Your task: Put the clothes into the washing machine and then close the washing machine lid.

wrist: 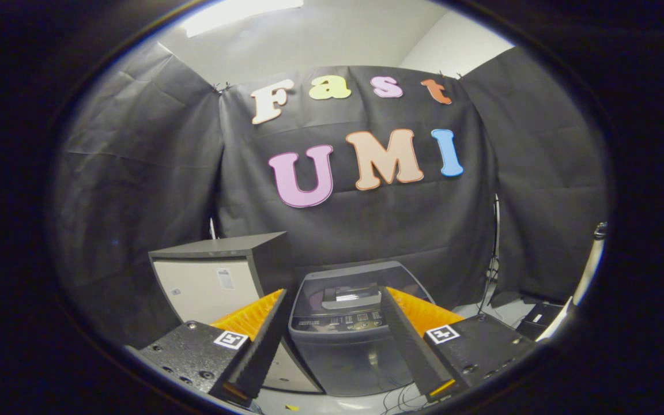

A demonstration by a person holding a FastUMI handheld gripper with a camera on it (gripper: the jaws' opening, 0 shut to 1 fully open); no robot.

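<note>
The booth is hung with black cloth point(136, 161) on three sides, creased and clipped at the seams, with a pale ceiling point(332, 40) and a strip light above it. The floor point(499, 314) is light grey where it shows, to the right of the washer and below it, and thin cables point(401, 397) lie loose on it near the washer's base.

The washer point(346, 334) stands on the floor just in front of the back cloth, seen between the two fingers and a little beyond them. It is a grey top-loader, upright, its long axis vertical. Its control panel point(338, 323) faces the camera along the near top edge, so the front of the machine points toward the gripper. The lid point(355, 285) lies flat and shut over the top; it is dark and glossy, and a bright reflection sits on it. What is inside cannot be told.

Just to the left of the washer, close beside it, stands a cabinet point(217, 282) with a dark top and a pale front that bears a small label. It is turned slightly, so one corner points toward the camera.

At the right, on the floor by the cloth, sits a dark box point(539, 317), and a pale pole point(588, 271) leans up beside it.

The gripper point(332, 300) is held level and aimed at the washer, its fingers spread wide apart with nothing between them and touching nothing. Each finger base carries a square black-and-white marker point(231, 339).
</note>
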